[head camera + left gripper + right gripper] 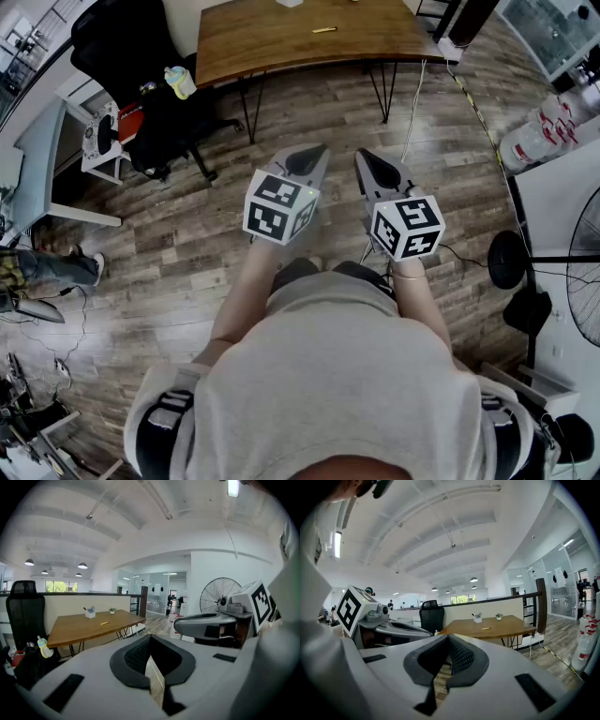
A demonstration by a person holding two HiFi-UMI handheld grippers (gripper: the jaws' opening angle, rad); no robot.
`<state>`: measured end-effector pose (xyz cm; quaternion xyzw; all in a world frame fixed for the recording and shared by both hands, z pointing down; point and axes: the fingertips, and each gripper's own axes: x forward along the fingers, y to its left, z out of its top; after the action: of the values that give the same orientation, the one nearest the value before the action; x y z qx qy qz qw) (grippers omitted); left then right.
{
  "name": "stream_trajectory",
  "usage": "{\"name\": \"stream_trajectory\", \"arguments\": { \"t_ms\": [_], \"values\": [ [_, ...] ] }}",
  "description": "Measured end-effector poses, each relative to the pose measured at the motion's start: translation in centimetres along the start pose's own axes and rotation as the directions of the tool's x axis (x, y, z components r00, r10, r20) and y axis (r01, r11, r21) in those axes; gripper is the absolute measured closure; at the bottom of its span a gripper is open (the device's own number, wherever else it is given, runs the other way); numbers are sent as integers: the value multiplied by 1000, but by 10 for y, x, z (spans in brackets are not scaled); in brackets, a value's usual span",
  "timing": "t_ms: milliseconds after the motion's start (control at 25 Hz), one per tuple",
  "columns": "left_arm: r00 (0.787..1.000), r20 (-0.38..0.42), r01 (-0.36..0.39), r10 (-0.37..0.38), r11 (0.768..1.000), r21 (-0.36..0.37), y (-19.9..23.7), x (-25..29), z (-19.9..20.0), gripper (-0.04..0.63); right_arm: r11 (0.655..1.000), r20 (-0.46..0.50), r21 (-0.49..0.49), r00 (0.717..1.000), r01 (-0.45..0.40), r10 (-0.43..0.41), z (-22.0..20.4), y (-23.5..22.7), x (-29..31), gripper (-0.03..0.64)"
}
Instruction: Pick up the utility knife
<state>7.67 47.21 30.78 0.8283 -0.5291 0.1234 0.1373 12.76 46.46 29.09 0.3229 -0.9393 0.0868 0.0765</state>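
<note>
left gripper (pixel 306 161): jaws together, empty, tilted slightly down | right gripper (pixel 375 169): likewise, close beside it

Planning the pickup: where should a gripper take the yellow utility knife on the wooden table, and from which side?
Probably mid-body, from above, jaws closing across its narrow width: the utility knife lies flat on the wooden table, long and thin, with bare tabletop around it. Which end holds the blade is too small to tell.
</note>
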Motion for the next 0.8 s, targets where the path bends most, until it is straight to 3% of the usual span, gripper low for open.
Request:
{"name": "stream_trajectory", "arguments": {
  "t_ms": [800],
  "values": [
    [1000,2,-16,16,1000,-1,1,15,-1,584,1000,17,5,999,-31,31,0,-6,3,607]
  ]
}}
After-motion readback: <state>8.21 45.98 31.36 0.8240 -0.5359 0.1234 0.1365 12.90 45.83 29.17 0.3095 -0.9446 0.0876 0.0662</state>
